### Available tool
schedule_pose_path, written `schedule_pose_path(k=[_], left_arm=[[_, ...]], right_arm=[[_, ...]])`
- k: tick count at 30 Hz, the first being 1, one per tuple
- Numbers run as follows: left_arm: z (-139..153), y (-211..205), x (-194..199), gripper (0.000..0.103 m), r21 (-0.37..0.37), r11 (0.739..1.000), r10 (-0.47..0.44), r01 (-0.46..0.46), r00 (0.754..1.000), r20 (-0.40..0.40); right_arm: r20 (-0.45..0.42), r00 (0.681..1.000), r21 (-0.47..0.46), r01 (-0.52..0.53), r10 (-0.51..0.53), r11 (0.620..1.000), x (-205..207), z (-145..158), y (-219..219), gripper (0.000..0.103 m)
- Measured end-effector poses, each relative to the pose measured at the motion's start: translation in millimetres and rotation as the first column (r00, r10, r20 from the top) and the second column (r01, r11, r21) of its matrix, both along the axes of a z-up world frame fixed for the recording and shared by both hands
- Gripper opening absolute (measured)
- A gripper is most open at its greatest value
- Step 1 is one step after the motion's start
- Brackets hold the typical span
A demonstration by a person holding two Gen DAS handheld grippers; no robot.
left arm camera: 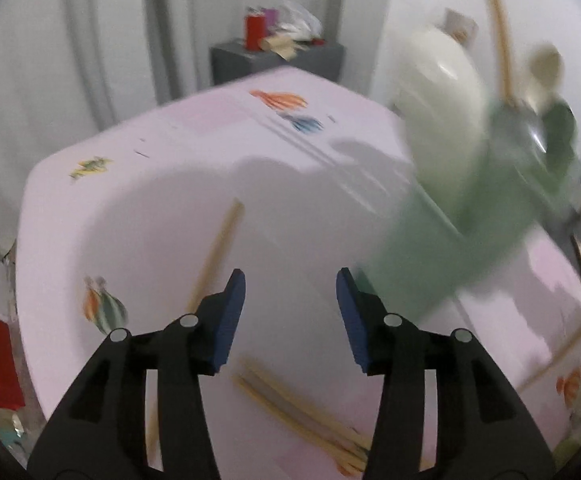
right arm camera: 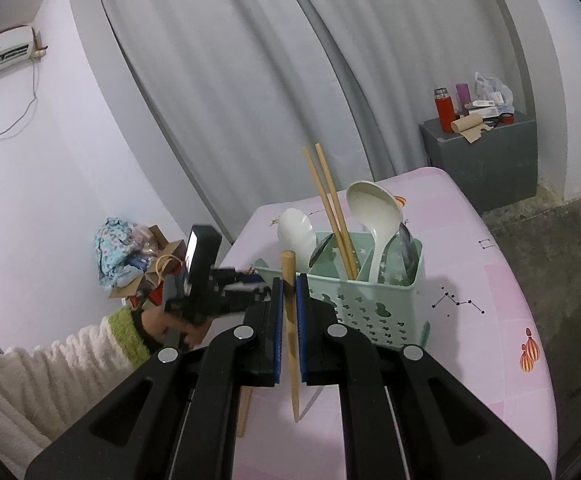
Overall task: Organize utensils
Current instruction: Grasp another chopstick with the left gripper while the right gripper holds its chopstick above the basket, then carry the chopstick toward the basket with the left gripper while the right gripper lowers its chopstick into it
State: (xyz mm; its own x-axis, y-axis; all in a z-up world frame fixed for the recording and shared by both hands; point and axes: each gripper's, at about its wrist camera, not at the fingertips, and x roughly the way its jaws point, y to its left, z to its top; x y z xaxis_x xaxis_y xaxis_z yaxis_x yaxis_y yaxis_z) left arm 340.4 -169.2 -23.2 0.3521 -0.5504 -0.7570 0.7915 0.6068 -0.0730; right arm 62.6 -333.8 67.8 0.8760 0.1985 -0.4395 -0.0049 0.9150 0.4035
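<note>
The mint-green caddy (right arm camera: 364,300) stands on the pink tablecloth (right arm camera: 490,300), its walls punched with little star holes, its inside split into compartments. Two chopsticks (right arm camera: 332,208) lean upright out of the middle section, a white ladle (right arm camera: 374,208) rises just to their right, a white spoon (right arm camera: 296,230) sits to their left, and a metal spoon bowl shows at the far right corner.

The right gripper (right arm camera: 289,320) has its blue pads pinched tight on a single wooden chopstick (right arm camera: 290,340), which hangs nearly upright, blunt end up, tip down over the cloth, just in front of the caddy. A second stick slants on the table below and to the left.

The right view alone catches the person's left hand (right arm camera: 178,328), in a fluffy white sleeve (right arm camera: 50,368) with a green cuff, holding the other tool off to the left of the caddy.

The left view is smeared with blur, but it alone shows a bundle of chopsticks (left arm camera: 302,412) lying loose on the cloth, near, right under the left gripper (left arm camera: 290,316), and one more stick (left arm camera: 218,252) lying slantwise farther off. That gripper tilts steeply down, its blue pads apart with nothing between them. The caddy looms blurred at its right.
</note>
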Motion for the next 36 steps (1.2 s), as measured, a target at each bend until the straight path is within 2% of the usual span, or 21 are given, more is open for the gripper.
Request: schedule_pose_path(k=[2, 4, 6, 9, 11, 13, 14, 15, 17, 22, 27, 31, 34, 36], left_arm=[[3.2, -0.1, 24.2, 0.053, -0.017, 0.999, 0.048, -0.048, 0.999, 0.014], [1.7, -3.3, 46.6, 0.054, 0.002, 0.997, 0.081, -0.081, 0.996, 0.038], [-9.0, -9.2, 73.2, 0.054, 0.044, 0.993, 0.107, -0.107, 0.994, 0.002], [-29.3, -22.4, 98.6, 0.052, 0.111, 0.99, 0.095, -0.087, 0.993, -0.073], [-36.4, -31.0, 97.8, 0.049, 0.163, 0.985, 0.059, -0.053, 0.998, -0.031], [-36.0, -34.3, 95.3, 0.042, 0.172, 0.984, 0.05, -0.043, 0.998, -0.037], [-35.1, -35.8, 95.4, 0.032, 0.181, 0.982, 0.054, -0.046, 0.998, -0.038], [-34.5, -37.1, 94.7, 0.028, 0.186, 0.982, 0.05, -0.041, 0.998, -0.04], [-32.9, -41.9, 92.4, 0.008, 0.211, 0.977, 0.038, -0.028, 0.998, -0.04], [-30.9, -47.0, 80.3, 0.005, 0.265, 0.963, 0.047, -0.044, 0.999, -0.006], [-8.5, -34.3, 63.0, 0.005, 0.225, 0.971, 0.076, -0.083, 0.996, 0.039], [31.4, -7.6, 41.5, 0.005, 0.171, 0.976, 0.12, -0.136, 0.987, 0.103], [68.1, 18.9, 21.8, 0.005, 0.097, 0.977, 0.176, -0.191, 0.973, 0.146], [95.9, 41.6, 3.2, 0.005, 0.022, 0.966, 0.25, -0.259, 0.951, 0.182]], right_arm=[[-0.003, 1.0, -0.001, 0.003, -0.003, 1.0, 2.3, -0.8, -0.2, 0.007], [-0.009, 1.0, -0.003, 0.005, -0.005, 1.0, 5.5, -1.3, -0.8, 0.007], [-0.014, 1.0, -0.004, 0.007, -0.007, 1.0, 9.1, -2.2, -2.0, 0.007], [-0.025, 1.0, 0.002, 0.011, -0.011, 1.0, 14.6, -5.2, -5.0, 0.007], [-0.027, 1.0, 0.009, 0.014, -0.014, 1.0, 17.7, -7.1, -8.1, 0.007], [-0.027, 1.0, 0.017, 0.015, -0.015, 1.0, 19.2, -8.2, -10.5, 0.007], [-0.027, 1.0, 0.02, 0.016, -0.015, 1.0, 19.7, -9.0, -11.6, 0.007], [-0.027, 1.0, 0.024, 0.015, -0.015, 1.0, 20.0, -10.0, -12.6, 0.007], [-0.024, 1.0, 0.03, 0.012, -0.012, 0.999, 18.7, -10.9, -13.2, 0.007], [-0.006, 1.0, 0.034, 0.01, -0.01, 0.999, 11.6, -8.1, -13.9, 0.007], [0.032, 0.999, 0.028, -0.003, 0.002, 1.0, 4.1, 2.2, -12.2, 0.007], [0.07, 0.997, 0.018, -0.02, 0.018, 1.0, 1.5, 15.2, -7.8, 0.007], [0.109, 0.994, -0.011, -0.029, 0.03, 1.0, 1.3, 32.4, -4.5, 0.007], [0.143, 0.989, -0.039, -0.032, 0.038, 0.999, 1.9, 48.5, -2.8, 0.007]])
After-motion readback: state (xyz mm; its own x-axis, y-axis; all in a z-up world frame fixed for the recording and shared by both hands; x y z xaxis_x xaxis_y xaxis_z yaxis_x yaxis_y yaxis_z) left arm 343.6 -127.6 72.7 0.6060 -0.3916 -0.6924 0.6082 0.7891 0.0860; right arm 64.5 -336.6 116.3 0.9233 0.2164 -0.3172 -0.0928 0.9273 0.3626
